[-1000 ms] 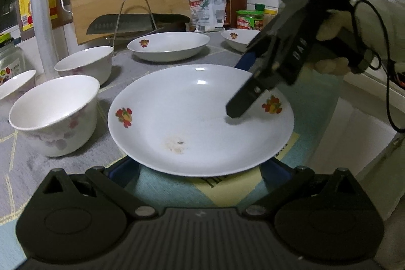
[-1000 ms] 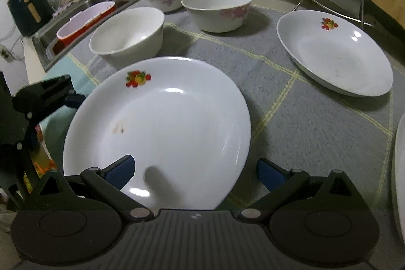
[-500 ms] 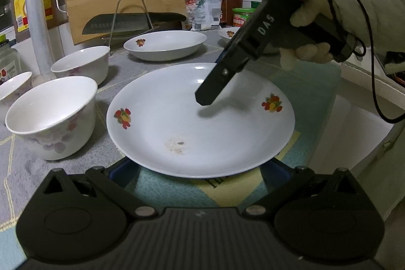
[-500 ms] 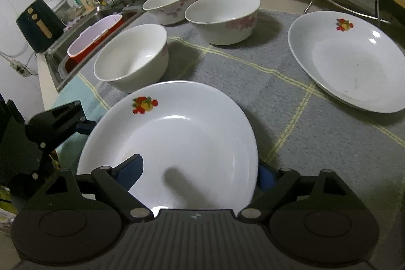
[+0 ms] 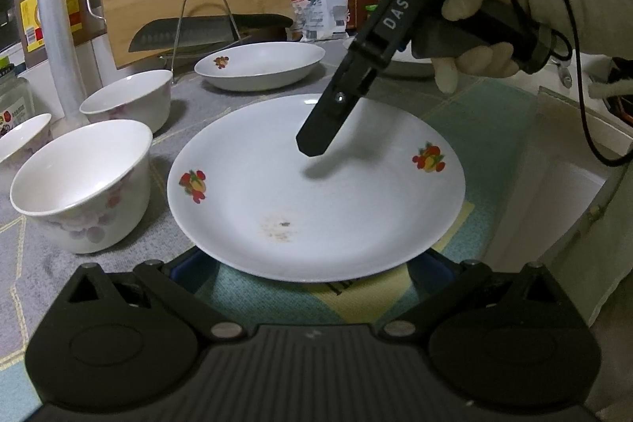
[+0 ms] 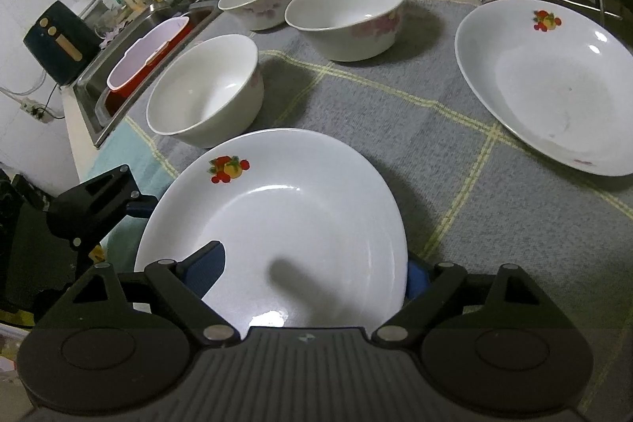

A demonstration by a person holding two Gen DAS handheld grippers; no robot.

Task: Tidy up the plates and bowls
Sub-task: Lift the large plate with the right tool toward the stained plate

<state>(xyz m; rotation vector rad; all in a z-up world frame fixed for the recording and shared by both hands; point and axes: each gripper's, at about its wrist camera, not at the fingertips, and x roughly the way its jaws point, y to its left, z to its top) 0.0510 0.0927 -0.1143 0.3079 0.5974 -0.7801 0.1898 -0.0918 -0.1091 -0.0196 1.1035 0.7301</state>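
At centre frame we pinch the white round fruit-printed ceramic plate [image 6: 277, 220] across its rim with the right gripper [image 6: 316, 271], tilting it off the grey checked cloth [image 6: 455, 184], presumably for stacking, while our left gripper [image 5: 312, 263] straddles its near edge, grip indiscernible.
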